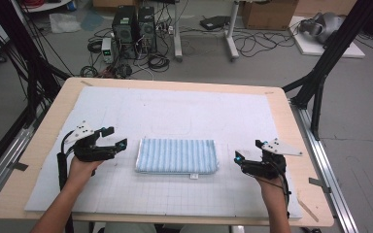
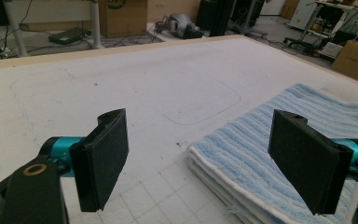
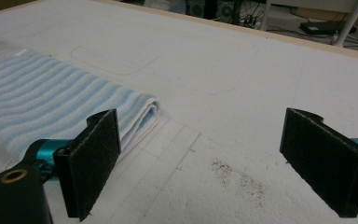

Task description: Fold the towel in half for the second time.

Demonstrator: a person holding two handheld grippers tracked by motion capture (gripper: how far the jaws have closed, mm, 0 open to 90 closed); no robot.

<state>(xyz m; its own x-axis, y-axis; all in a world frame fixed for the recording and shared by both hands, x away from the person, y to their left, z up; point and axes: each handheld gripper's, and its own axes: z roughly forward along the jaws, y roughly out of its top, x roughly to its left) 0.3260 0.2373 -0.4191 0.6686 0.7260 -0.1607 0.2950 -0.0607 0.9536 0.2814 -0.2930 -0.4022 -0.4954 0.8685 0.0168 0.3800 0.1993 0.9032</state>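
On the pale wooden worktop (image 1: 291,114), a white foam mat with a printed grid (image 1: 126,191). At left, black left tool (image 1: 114,137) held just above the mat, jaws wide apart, nothing between them. In the middle, folded blue-and-white striped towel (image 1: 177,155), flat on the mat, between both tools and touching neither. At right, black right tool (image 1: 248,151), jaws also wide, empty, beside dark specks (image 3: 235,175).

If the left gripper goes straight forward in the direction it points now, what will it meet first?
Probably the folded blue striped towel. In the left gripper view, the left gripper is open, and the towel's near corner lies just ahead between its jaws, toward the right one. Depth is hard to judge; aimed higher, it might pass above the towel.
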